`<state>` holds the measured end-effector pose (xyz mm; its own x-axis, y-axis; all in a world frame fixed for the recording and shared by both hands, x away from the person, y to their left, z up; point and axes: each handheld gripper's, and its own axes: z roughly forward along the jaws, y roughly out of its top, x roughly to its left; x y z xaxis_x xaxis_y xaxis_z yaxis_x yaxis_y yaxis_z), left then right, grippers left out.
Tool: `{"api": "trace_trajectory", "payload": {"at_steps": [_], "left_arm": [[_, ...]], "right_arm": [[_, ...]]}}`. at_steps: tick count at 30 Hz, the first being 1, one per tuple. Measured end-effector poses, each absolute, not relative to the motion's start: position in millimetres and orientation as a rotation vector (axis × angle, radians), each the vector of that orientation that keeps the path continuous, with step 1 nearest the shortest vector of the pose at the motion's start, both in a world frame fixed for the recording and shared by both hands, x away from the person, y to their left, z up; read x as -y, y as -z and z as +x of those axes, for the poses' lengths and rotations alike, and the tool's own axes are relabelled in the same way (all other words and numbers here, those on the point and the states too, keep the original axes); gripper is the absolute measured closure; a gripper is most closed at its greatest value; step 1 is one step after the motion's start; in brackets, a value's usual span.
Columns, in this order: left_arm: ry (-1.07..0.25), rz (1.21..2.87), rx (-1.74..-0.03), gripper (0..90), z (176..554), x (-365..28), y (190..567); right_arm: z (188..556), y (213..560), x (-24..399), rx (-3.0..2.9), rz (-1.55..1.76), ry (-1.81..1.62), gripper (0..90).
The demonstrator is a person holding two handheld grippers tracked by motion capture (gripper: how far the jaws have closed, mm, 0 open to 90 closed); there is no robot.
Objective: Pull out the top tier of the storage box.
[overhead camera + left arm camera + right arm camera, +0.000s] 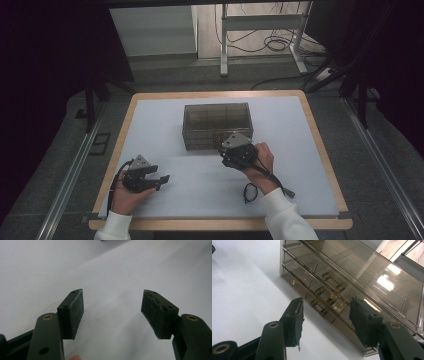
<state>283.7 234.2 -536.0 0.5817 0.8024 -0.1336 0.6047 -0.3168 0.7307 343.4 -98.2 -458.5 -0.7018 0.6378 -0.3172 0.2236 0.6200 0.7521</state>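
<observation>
A smoky see-through drawer box (217, 125) stands on the white mat (160, 125) in the middle of the table. My right gripper (223, 150) is just in front of its lower right corner, held by a hand. In the right gripper view the jaws (325, 315) stand open with nothing between the pads, and the box (362, 275) is close ahead, its lowest drawer handle (318, 307) lined up with the gap. My left gripper (163, 181) rests low at the front left and points right. Its jaws (112, 307) are open over bare mat (37, 265).
The wooden table rim (326, 150) frames the mat. A loop of the right gripper's cable (250, 192) lies on the mat near the front edge. Beyond the table stand white desk legs with loose cables (270, 42) on the floor.
</observation>
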Motion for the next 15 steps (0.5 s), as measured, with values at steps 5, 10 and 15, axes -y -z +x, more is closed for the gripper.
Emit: {"api": "trace_trajectory", "payload": {"at_steps": [5, 10, 15], "left_arm": [[-0.329, 2.042, -1.115, 34.6, 284, -235, 536], [-0.329, 2.042, -1.115, 34.5, 284, -235, 536], [-0.332, 2.04, -1.115, 34.3, 284, -235, 536]], "right_arm": [[343, 459, 95, -2.267, 0.657, -0.926, 45.4], [342, 459, 91, -2.26, 0.629, -0.897, 45.5], [341, 460, 87, -2.25, 0.586, -0.861, 46.4]]}}
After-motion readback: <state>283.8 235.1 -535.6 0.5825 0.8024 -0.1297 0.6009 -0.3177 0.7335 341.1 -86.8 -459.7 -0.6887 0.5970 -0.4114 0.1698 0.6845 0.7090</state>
